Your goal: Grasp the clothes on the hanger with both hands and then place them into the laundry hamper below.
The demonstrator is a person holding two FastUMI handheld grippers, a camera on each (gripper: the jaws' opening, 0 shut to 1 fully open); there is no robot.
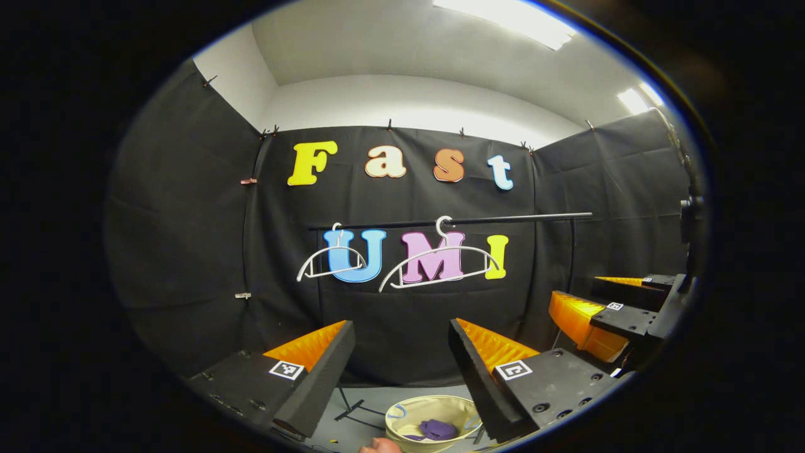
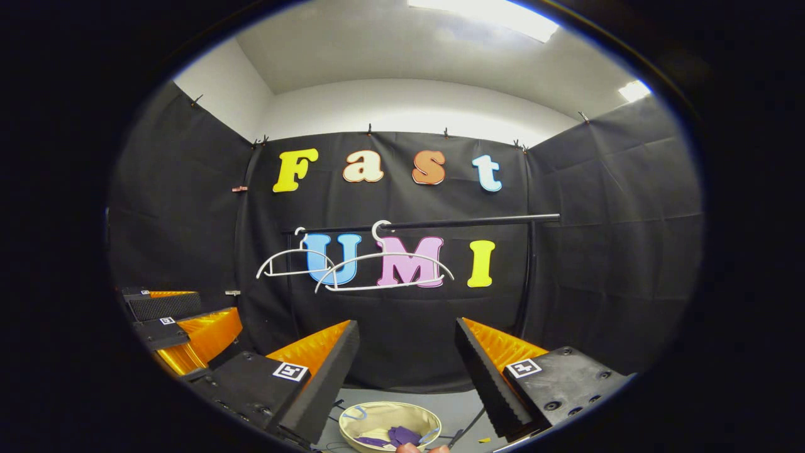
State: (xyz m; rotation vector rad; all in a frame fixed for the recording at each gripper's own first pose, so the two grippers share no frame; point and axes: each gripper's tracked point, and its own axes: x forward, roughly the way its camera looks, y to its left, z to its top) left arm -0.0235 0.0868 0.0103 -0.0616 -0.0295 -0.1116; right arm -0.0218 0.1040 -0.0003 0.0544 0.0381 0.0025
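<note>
Two bare white hangers (image 1: 434,264) (image 2: 383,267) hang on a black rail (image 1: 503,219) (image 2: 453,222) against the back wall. Below, a round cream laundry hamper (image 1: 402,420) (image 2: 352,425) stands on the floor with purple clothes (image 1: 437,430) (image 2: 402,435) lying inside. My left gripper (image 1: 402,365) is open, its fingers spread wide above the hamper with nothing between them. My right gripper (image 2: 407,368) is open too and holds nothing. The right gripper (image 1: 604,314) shows at the right of the left gripper view, and the left gripper (image 2: 182,327) at the left of the right gripper view.
The rail's black stand has an upright (image 2: 525,277) at the right and legs (image 1: 352,406) on the grey floor beside the hamper. A bit of a hand (image 1: 380,445) shows at the bottom edge. Black cloth walls close the booth on three sides.
</note>
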